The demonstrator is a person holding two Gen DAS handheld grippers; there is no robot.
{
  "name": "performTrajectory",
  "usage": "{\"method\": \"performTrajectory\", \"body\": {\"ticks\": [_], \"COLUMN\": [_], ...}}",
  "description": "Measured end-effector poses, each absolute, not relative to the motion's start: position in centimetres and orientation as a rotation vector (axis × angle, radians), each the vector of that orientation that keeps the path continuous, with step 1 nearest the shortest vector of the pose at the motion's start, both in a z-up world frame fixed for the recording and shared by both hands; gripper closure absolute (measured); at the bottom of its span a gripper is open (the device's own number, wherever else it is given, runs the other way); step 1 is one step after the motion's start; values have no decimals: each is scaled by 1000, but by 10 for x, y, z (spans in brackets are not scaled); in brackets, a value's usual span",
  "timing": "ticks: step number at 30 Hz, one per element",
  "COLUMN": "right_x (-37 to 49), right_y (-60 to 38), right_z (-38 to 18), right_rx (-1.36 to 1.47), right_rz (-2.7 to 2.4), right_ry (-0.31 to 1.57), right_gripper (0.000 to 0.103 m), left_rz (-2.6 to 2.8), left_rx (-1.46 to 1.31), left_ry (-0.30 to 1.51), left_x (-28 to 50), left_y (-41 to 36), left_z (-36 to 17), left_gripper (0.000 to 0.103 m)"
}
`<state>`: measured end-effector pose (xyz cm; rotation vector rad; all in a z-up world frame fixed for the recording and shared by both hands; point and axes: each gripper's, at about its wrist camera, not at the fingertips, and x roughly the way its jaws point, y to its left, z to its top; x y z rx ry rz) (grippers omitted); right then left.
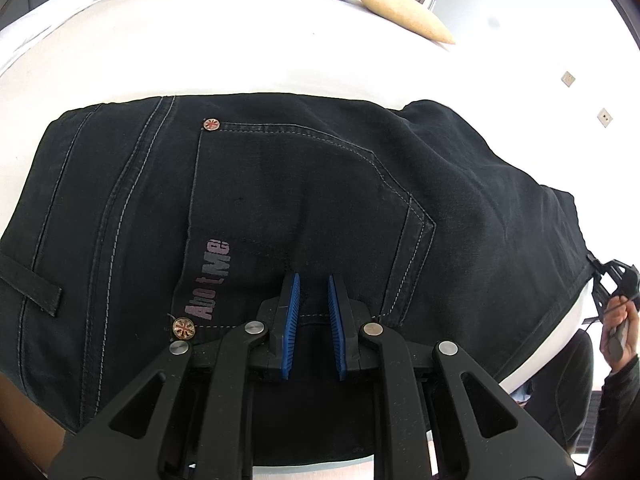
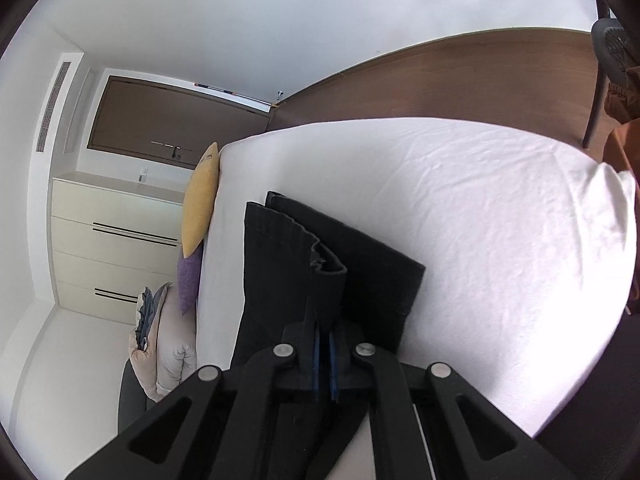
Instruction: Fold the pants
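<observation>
Pants (image 1: 280, 184) flat on bed (image 1: 200, 52); left gripper (image 1: 314, 300) jaws narrow, right gripper (image 2: 325, 344) jaws clamping hem.

The pants (image 1: 280, 208) run off the left wrist view's left edge, their near part hidden behind the left gripper (image 1: 314, 300). In the right wrist view the right gripper (image 2: 325, 344) hides the pinched fabric.

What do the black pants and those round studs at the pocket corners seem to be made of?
The black pants look like matte cotton denim: pale contrast stitching outlines the back pocket. The round studs look like shiny metal rivets with a red enamel-like pattern, though that could be paint.
</observation>
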<state>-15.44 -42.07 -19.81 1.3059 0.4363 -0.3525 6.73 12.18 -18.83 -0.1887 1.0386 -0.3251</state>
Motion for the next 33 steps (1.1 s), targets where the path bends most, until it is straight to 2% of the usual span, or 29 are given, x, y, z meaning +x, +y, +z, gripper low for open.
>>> {"method": "performTrajectory", "body": {"ticks": [6,8,10,12,13,14,15,33], "right_x": [-156,-158,-161,-163,-162,-160,-156,-158], "right_y": [-423,-423,-423,-424,-425,-426,-426,-433], "right_z": [-202,-198,-190,-184,-184,-185,-187,-202], "right_rx": [1291,1289,1301,1300,1295,1280,1249,1277], "right_rz": [-321,-302,-285,-299,-296,-292,-314,-334], "right_ry": [470,461,415,384,390,414,470,480], "right_gripper": [97,82,50,45,51,62,96,100], "left_rz": [-318,-314,-309,-314,-320,-323,-322,-362], "left_rx": [-206,-225,-250,-255,-250,-245,-240,-222], "left_ry": [1037,1039,1040,1036,1035,1035,1035,1031], "left_x": [68,67,67,65,64,62,61,64], "left_y": [126,129,133,134,134,132,132,132], "left_z": [-189,-187,-183,-182,-181,-181,-182,-185], "left_gripper": [89,89,88,88,88,88,88,88]}}
